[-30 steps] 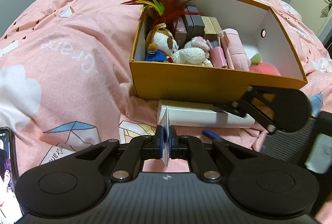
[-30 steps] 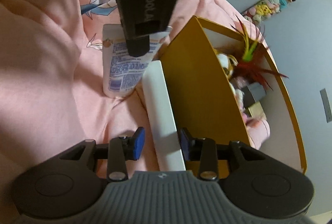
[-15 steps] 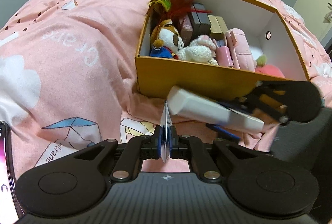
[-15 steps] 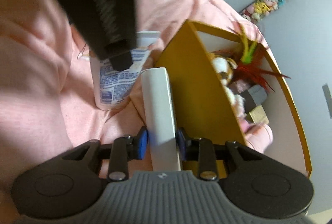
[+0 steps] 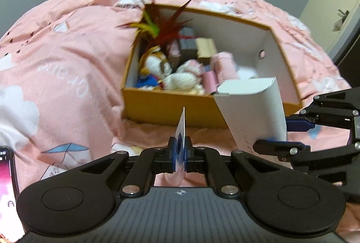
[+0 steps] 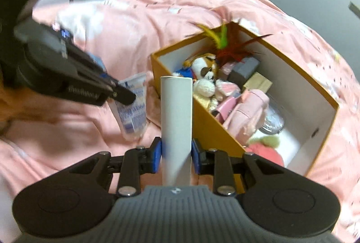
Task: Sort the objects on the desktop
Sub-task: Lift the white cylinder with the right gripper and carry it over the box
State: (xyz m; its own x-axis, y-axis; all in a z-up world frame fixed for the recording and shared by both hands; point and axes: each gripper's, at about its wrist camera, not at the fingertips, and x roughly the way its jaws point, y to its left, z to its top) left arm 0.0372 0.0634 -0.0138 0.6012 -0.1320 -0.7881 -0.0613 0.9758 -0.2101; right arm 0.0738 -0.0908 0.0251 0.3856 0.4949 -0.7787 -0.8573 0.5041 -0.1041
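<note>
— Right wrist view first: what are you carrying?

— My right gripper (image 6: 176,154) is clamping a long white carton (image 6: 176,121), pads pressing its sides near the lower end, so it is standing clear of the bed (image 6: 126,24). I judge it is heading for the orange box (image 6: 227,130) just beyond.

— And your other hand?

— My left gripper (image 5: 179,154) is pinching a thin white card (image 5: 181,130) edge-on, jaws nearly shut, keeping it flat and ready.

— What's farther out?

— A white tube (image 6: 132,108) is lying on the bedding beside the box; inside, a plush dog (image 6: 205,67) and feathers (image 6: 227,49) are already crowding the far end.
</note>
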